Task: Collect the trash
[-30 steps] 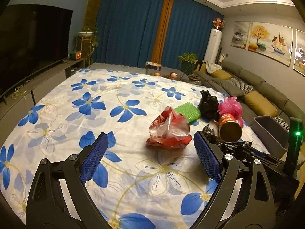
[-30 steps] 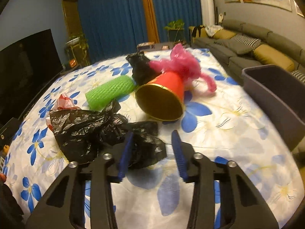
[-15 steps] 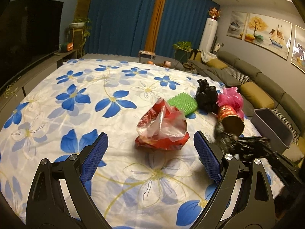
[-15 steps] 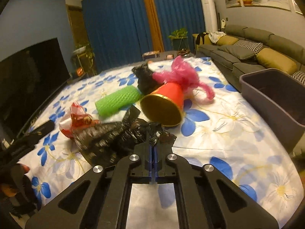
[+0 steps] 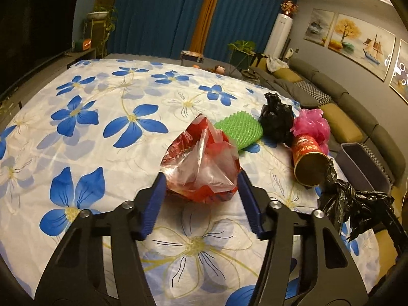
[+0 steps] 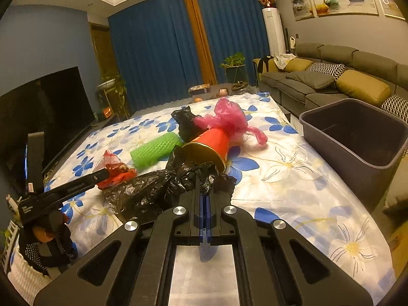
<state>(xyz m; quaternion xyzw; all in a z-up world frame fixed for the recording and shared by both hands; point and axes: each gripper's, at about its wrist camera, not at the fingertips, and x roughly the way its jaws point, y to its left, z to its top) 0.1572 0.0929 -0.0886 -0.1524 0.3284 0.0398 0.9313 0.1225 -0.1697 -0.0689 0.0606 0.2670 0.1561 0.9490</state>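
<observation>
A crumpled red and clear plastic bag point(image 5: 201, 163) lies on the flowered cloth point(image 5: 76, 153). My left gripper point(image 5: 201, 178) straddles it, its jaws closing; the blue pads point(image 5: 153, 204) stand at the bag's sides and the bag does not look squeezed. My right gripper point(image 6: 205, 199) is shut on a black plastic bag point(image 6: 163, 188), which hangs crumpled just above the cloth, also visible as the black bag point(image 5: 352, 204) at the right of the left wrist view. Beyond lie a green foam net point(image 5: 239, 130), a tied black bag point(image 5: 276, 122), a pink bag point(image 5: 311, 127) and a red tube can point(image 5: 306, 163) on its side.
A grey bin point(image 6: 357, 153) stands open just off the cloth's right edge, in front of a grey sofa point(image 6: 331, 76). A dark TV screen point(image 6: 51, 107) runs along the left side. A person's hand point(image 6: 43, 232) holds the left gripper low at the left.
My left gripper moved forward onto the red bag and its jaws narrowed around it. My right gripper shut on the black bag and lifted it off the cloth.
</observation>
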